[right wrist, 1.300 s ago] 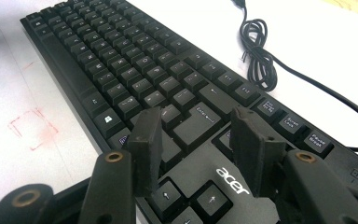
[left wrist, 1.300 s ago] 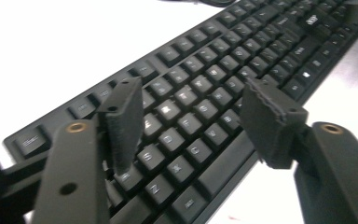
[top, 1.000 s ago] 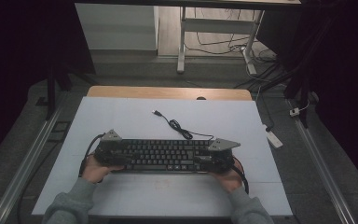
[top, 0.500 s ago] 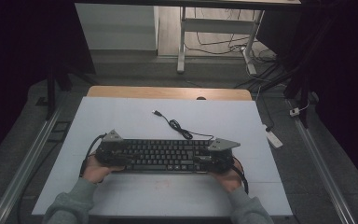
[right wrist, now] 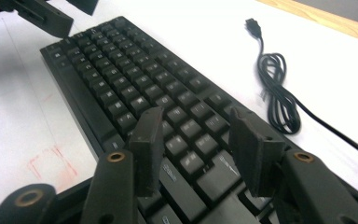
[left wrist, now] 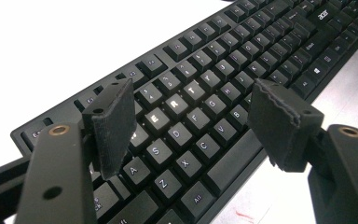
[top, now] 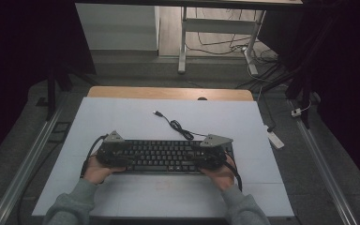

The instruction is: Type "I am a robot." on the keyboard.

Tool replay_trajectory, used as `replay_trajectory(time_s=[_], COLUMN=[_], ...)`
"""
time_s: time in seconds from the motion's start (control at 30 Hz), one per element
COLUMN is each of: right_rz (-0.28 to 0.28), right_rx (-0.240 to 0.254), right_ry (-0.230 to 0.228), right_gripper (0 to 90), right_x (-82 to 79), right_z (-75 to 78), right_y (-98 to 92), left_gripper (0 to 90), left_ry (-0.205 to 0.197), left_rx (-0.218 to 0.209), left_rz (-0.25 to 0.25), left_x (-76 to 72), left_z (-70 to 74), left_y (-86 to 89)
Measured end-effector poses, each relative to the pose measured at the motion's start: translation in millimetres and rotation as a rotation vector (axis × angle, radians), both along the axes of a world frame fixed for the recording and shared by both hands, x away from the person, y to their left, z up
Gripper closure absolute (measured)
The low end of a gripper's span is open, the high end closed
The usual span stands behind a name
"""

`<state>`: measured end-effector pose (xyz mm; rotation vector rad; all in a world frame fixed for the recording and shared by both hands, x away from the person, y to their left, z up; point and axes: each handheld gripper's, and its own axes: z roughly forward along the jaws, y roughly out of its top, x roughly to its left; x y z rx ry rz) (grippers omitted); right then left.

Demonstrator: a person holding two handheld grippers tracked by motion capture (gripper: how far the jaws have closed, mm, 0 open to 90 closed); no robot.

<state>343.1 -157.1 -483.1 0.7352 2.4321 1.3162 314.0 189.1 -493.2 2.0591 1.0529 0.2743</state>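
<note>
**Keyboard, both ends attended, jaws apart**

Item: black keyboard (top: 165, 156), flat on desk (top: 122, 117), near front edge, long side across. Cable (top: 178, 127) trailing from rear, loosely coiled, plug (top: 157, 113) lying free on the sheet.

Left hand-held gripper (left wrist: 191, 121): over left end of keyboard, jaws wide apart above the letter keys, nothing clamped. Right hand-held gripper (right wrist: 193, 149): over right end, jaws just closing somewhat, a gap left between the pads, keys beneath, nothing pinched.

Step in hand, as judged: taking hold of the keyboard by its two ends, or pressing keys; cannot tell which. Advice for a clean hold: one pad under the front edge, one on the frame, not on keycaps; both ends clamped alike; level lift, so the cable follows without snagging its coil. For pressing: one pad tip, straight down, single key.

Surface: white sheet over a wooden desk, wood strip (top: 168, 93) bare along far edge; faint red marks (right wrist: 51, 163) near front.

Room: dim; grey floor, metal rails either side, white table legs (top: 183, 42) and loose wires beyond, power strip (top: 276, 139) on floor at right.
</note>
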Motion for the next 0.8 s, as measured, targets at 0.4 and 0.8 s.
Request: replay_trajectory(time_s=[0.4, 0.8], right_rz=[0.062, 0.083], right_rx=[-0.028, -0.057], right_ry=[0.024, 0.052], right_gripper=[89.4, 89.6], right_x=[8.1, 20.7], right_z=[1.1, -9.9], right_y=[25.8, 53.7], left_gripper=[32.1, 31.9], left_ry=[0.001, -0.001], left_rx=[0.009, 0.015], left_rz=[-0.005, -0.009], left_x=[0.0, -0.5], left_z=[-0.9, -1.1], left_y=[-1.2, -1.8])
